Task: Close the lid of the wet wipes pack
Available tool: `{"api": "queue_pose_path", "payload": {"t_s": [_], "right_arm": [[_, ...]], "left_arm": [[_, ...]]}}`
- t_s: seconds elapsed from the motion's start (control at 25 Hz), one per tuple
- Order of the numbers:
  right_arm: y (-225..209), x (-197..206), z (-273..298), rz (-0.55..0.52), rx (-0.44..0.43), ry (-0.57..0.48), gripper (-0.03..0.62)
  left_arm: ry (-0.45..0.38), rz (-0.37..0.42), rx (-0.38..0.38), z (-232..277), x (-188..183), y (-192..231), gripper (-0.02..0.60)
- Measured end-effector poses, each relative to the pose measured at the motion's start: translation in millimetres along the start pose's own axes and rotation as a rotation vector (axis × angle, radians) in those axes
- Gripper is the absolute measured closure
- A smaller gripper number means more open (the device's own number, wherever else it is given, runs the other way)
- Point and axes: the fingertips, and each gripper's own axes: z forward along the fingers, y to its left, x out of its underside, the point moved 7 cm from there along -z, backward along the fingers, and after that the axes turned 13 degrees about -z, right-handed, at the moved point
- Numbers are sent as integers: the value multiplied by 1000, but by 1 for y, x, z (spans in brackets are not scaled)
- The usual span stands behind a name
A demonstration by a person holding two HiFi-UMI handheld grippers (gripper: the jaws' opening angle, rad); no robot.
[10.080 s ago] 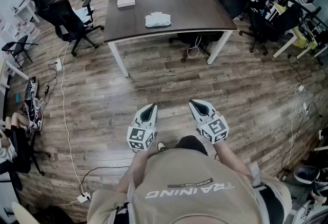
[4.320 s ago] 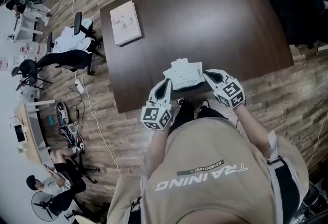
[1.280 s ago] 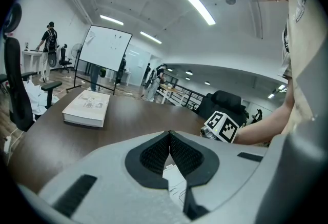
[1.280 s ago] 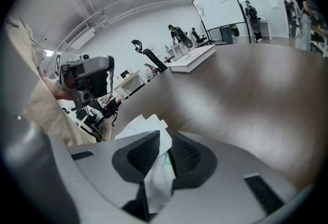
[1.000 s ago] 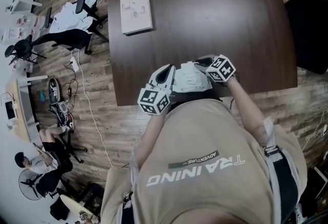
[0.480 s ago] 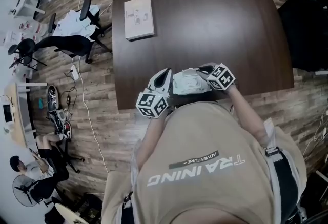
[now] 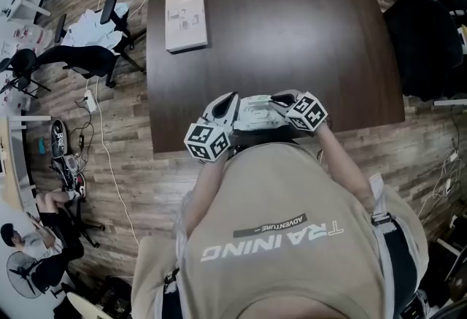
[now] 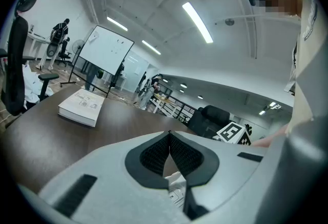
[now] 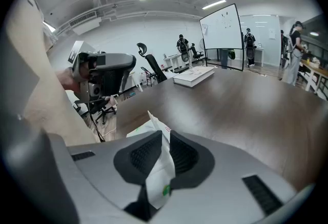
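Observation:
The white wet wipes pack (image 7: 257,112) lies at the near edge of the dark table (image 7: 292,33), right in front of me. My left gripper (image 7: 230,98) lies along the pack's left end, its jaws shut, with a white bit of the pack (image 8: 177,187) showing low between them. My right gripper (image 7: 279,99) reaches in from the right and is shut on the pack's upright white film edge (image 9: 154,130). In the right gripper view, that film sits pinched between the dark pads (image 9: 179,154). The pack's lid is hidden in all views.
A white book (image 7: 185,20) lies on the table's far left corner. Black office chairs (image 7: 80,58) stand left of the table, another (image 7: 427,47) on the right. Cables run over the wood floor (image 7: 109,142).
I walked up to the table and brought both grippers to the pack. Over the last second they have stayed at its two ends, shifting only slightly.

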Motion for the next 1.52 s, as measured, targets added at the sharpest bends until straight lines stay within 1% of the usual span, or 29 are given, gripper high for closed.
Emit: {"api": "queue_pose_path", "payload": {"t_s": [0.12,0.32,0.48,0.64,0.76,0.92,1.04,1.12,1.24,1.4,1.52], "right_arm": [[5,-3,-1,11,2,-3,543],[16,-3,-3,-47,-19,54,543],[21,1,-1,-85,-22,92,543],[23,6,1,-80,-21,111,543],[28,8,3,-107,-33,141,543],[40,21,7,-116,-63,201,543],[43,31,14,-88,-89,226,540],[43,38,17,-61,-91,242,540],[40,44,20,-6,-77,246,540],[38,48,21,77,-69,218,540],[38,50,24,88,-45,229,541]], "left_arm": [[17,3,16,-1,2,-1,572],[29,-7,31,-3,6,3,572],[42,-23,44,0,14,9,572],[66,-54,53,5,27,17,572],[77,-50,65,7,30,17,572],[82,-35,76,4,28,12,572],[87,-25,77,0,25,9,572],[90,-23,75,-3,25,7,572],[97,-21,63,-7,26,8,572],[106,-25,56,-11,30,8,572],[114,-24,60,-8,33,8,572]]}}
